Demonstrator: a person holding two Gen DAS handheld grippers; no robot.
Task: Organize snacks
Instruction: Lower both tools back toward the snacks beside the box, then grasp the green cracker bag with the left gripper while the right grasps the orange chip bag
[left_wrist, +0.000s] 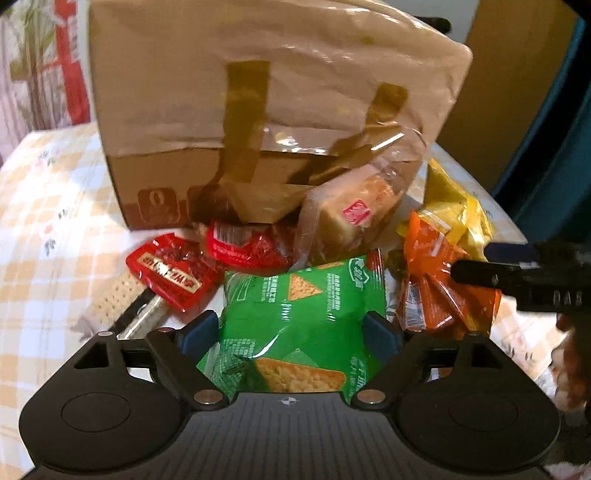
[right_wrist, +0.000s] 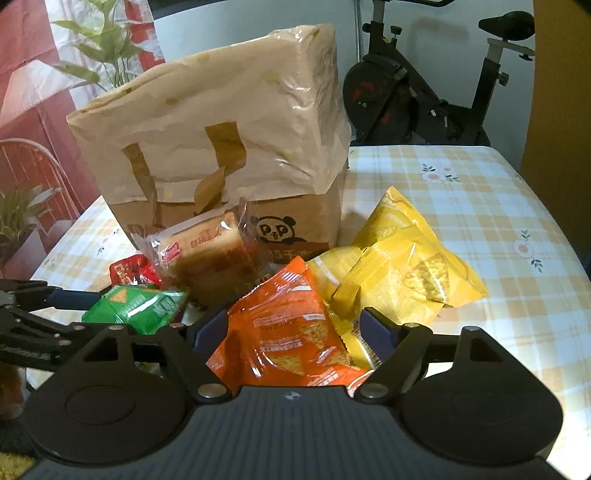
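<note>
You're in a home: behind the checked floral tablecloth (right_wrist: 461, 206) stand a black exercise bike (right_wrist: 424, 85) and a leafy green houseplant (right_wrist: 107, 48).

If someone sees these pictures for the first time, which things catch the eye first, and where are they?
The tall brown paper bag stands at the back of the checked tablecloth, dominating both views. In front of it lies a bright pile of snacks: a green chip packet between the open left gripper fingers, and an orange chip packet between the open right gripper fingers, with yellow packets beside.
</note>
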